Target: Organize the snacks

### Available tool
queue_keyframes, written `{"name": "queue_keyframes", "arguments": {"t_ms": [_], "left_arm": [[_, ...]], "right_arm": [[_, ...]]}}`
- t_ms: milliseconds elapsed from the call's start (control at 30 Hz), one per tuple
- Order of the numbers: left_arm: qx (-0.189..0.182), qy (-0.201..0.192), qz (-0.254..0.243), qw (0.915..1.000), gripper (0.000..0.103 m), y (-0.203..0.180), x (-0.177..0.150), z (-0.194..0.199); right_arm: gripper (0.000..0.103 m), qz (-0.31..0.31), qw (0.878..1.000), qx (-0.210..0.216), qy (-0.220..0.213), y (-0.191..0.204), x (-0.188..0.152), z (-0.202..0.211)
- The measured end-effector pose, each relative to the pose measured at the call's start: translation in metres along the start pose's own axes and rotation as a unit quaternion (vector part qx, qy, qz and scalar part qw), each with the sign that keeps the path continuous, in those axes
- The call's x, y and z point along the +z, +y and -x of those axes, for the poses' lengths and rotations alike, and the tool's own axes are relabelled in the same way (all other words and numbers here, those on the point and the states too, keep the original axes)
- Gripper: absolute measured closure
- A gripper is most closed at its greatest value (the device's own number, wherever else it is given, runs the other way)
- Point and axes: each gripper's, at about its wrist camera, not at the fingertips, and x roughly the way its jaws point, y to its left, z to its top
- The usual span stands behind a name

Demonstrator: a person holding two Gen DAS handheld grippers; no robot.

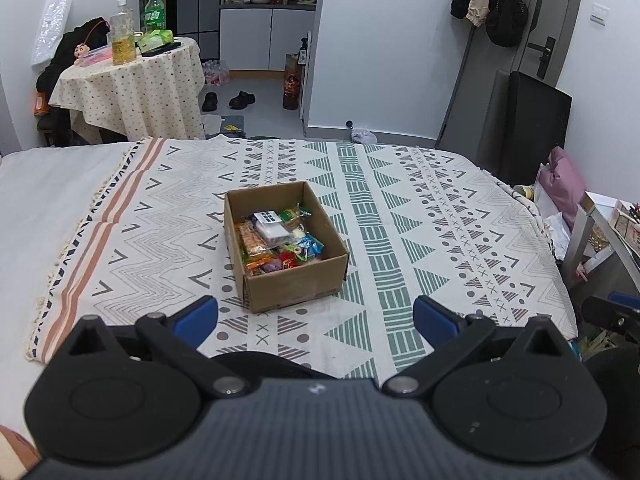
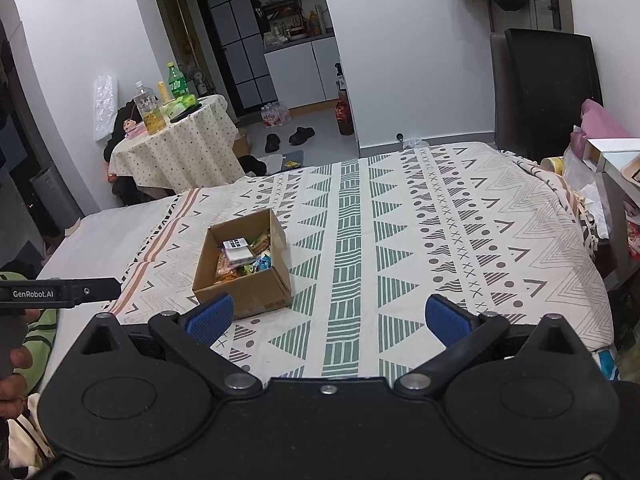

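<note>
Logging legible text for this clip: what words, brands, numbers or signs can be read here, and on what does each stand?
"GenRobot.AI": white print on the black body of the left gripper, at the left edge of the right wrist view.
Snack packets in the cardboard box: printing too small to read.
Green bottle on the round table: label blurred, unreadable.
Red bag on the floor: markings unreadable.

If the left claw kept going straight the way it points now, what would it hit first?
Most likely the box of snacks: it sits nearly centred ahead of the open left claw, on the blanket. Depth is unclear.
</note>
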Motion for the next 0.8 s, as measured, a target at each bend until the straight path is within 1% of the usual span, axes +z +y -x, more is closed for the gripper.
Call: {"name": "queue_keyframes", "arguments": {"t_ms": [533,800], "left_arm": [[0.003,0.003,0.006,1.0,0.0,0.005,-0.001,0.0],[0.003,-0.002,0.006,1.0,0.0,0.007,0.002,0.005]], "right_arm": [[0.0,0.011,1.0,0.006,0.002,0.008,0.002,0.0],[0.0,0.017,1.0,0.008,0.0,0.011,0.002,0.0]]}}
